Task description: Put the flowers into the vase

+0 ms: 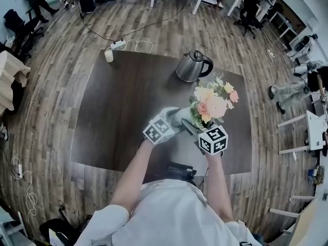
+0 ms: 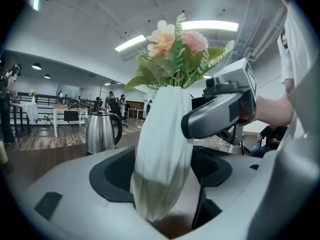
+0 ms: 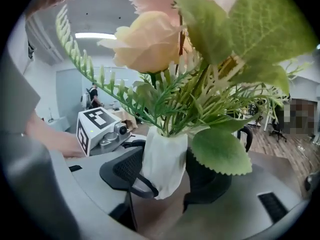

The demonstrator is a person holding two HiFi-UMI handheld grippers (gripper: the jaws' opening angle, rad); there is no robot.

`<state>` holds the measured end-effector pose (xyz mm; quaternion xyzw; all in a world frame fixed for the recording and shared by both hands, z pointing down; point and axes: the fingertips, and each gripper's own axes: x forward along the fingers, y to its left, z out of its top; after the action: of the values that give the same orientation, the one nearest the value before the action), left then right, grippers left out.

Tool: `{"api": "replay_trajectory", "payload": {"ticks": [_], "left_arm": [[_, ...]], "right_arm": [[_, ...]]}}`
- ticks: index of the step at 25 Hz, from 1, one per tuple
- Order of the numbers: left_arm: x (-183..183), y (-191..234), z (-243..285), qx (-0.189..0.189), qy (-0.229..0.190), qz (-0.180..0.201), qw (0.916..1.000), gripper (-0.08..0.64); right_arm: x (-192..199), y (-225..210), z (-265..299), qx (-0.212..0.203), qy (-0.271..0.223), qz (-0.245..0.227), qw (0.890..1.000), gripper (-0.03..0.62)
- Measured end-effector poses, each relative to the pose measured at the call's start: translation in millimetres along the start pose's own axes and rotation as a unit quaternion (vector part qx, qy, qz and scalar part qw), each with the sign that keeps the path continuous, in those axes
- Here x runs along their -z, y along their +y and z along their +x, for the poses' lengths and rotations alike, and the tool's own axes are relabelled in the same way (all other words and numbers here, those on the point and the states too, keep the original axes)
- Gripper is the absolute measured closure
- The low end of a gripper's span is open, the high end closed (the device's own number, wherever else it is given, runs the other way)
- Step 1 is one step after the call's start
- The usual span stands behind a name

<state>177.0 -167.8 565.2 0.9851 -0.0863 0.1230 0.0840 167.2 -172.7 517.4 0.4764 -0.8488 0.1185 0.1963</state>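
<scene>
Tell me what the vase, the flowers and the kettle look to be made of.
Vase: probably ceramic; white, matte, with shallow ribs down its side.
Flowers: seemingly artificial; cloth-like petals, plastic-looking fronds and leaves of very even colour.
Kettle: metal, likely stainless steel; its shiny body mirrors the room in the left gripper view.

Right gripper (image 3: 167, 176), own view: flowers (image 3: 200, 49) were cropped by the 12 o'clock edge. A leaf (image 3: 220, 151) covered where the 3 o'clock pad met the vase (image 3: 165, 161); pressure unreadable.

Left gripper (image 2: 162, 174), own view: vase foot was hidden behind the gripper body at 6 o'clock. The right gripper's housing masked the 3 o'clock pad's top. People (image 2: 116, 104) at 9 o'clock were too small to describe.

Head view: vase lay mostly under flowers and both grippers; jaws unseen.
</scene>
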Motion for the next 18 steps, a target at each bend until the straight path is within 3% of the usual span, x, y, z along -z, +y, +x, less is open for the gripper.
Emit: {"api": "replay_trajectory", "payload": {"ticks": [11,18], "left_arm": [[14,62,52,-0.028,0.022,-0.003,0.9994,0.210],[28,112,78,-0.056,0.027,-0.023,0.9978,0.210]], "right_arm": [[11,-54,54,0.006,0.058,-0.075,0.996,0.318],[17,-86,98,-0.011,0.083,-0.086,0.993,0.318]]}}
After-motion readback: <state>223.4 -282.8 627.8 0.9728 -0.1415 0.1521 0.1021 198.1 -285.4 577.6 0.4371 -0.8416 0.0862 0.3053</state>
